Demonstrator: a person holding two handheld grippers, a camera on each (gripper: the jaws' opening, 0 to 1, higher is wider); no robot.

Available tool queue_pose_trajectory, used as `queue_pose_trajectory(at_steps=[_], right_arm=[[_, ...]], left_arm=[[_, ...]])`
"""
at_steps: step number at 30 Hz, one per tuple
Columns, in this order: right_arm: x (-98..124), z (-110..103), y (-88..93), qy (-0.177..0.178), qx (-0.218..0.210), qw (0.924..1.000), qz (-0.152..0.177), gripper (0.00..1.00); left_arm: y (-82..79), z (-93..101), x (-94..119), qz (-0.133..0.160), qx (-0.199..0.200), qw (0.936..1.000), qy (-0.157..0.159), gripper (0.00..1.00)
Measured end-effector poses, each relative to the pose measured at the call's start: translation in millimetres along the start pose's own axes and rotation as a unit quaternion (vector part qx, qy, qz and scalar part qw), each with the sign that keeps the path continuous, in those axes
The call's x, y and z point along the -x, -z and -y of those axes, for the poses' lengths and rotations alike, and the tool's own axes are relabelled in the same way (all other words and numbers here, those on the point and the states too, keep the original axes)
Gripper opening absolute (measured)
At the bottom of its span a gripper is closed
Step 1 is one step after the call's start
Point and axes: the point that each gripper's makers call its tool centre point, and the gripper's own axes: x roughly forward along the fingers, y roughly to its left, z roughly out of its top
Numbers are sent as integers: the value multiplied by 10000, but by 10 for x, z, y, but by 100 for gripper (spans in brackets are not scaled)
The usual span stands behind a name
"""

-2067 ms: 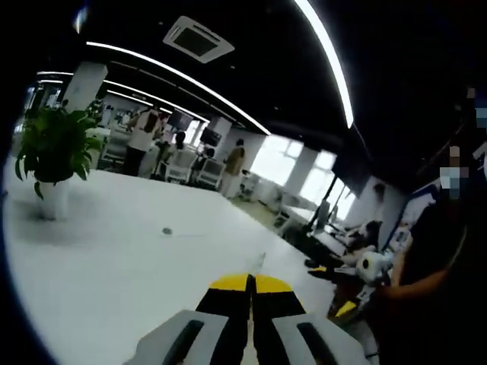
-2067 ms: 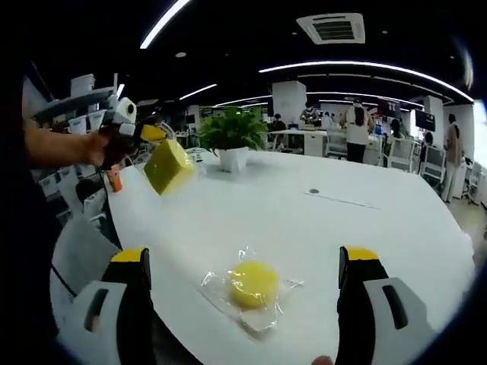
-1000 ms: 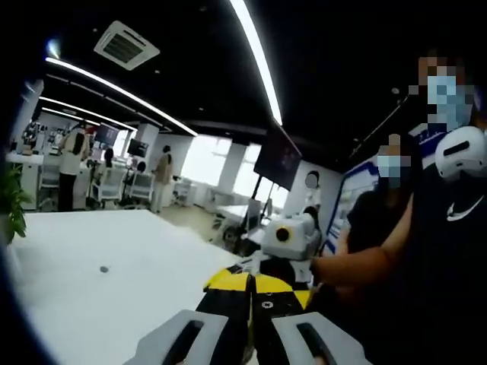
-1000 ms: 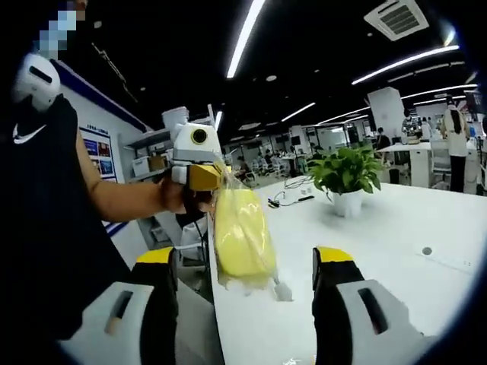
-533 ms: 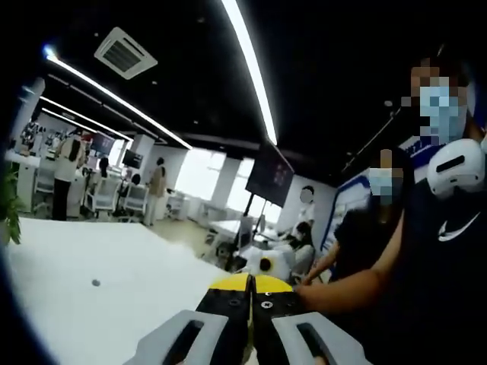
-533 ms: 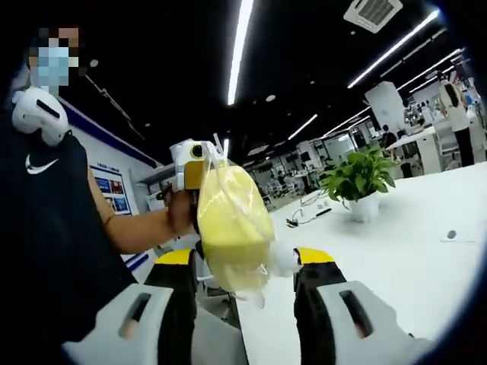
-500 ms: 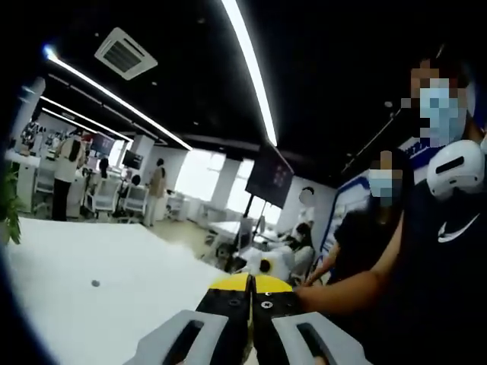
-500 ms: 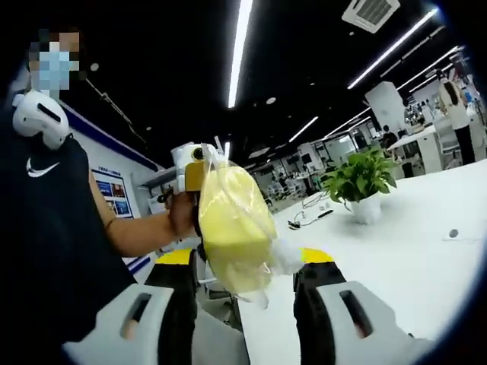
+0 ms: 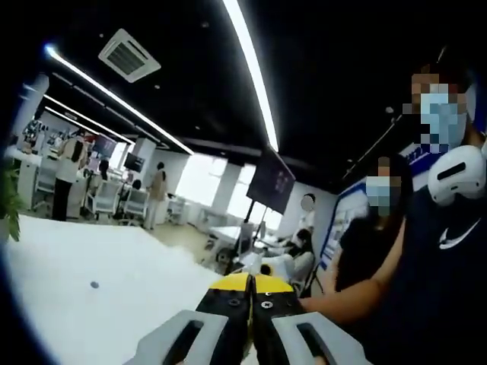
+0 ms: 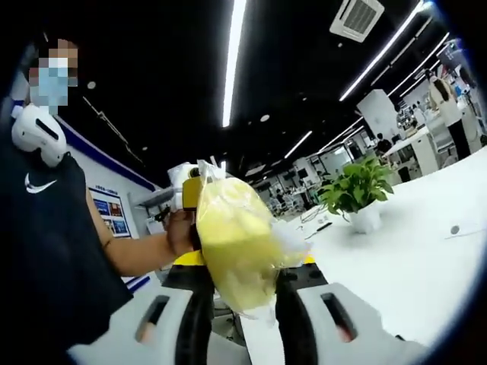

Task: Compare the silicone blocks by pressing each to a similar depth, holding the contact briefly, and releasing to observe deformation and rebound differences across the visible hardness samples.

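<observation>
Grey claw (image 10: 242, 300), yellow-tipped black jaws; wearer's shirt (image 10: 34, 251) seemingly black sleeveless

No words or numbers can be read in either view. The one recognisable mark is a white swoosh logo (image 9: 459, 234) on the chest of the person's dark shirt (image 9: 434, 296) — it carries no lettering, and it shows again in the right gripper view. A blue-and-white wall poster (image 10: 106, 211) hangs behind the person's arm in the right gripper view; it bears print, but the print is too small and blurred to make out.
</observation>
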Motion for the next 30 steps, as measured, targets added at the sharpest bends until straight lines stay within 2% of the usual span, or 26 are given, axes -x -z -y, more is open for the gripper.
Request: queue_pose_trajectory(at_steps=[7,11,15,22,25,30], right_arm=[[-34,-42,-13,-97,-98,9997,-199,14],[-47,-58,-11,-42,-10,9993,-358,9],[-42,-35,11,22,-53,9987,-503,6],[-16,-8,56,155,-82,9973,-715,4],[-5,-9,72,187,-84,9968,-770,3],[10,-12,85,229,-26,9962,-845,3]], left_arm=[[-21,10,41,135,-44,9999,-31,0],[-20,-13,65,160,-2,9998,-68,0],[-7,-27,67,119,-165,9997,-139,0],[46,-65,78,22,-67,9998,-188,0],[58,-56,81,-6,-216,9996,-185,0],[72,-68,75,-42,-230,9996,-183,0]])
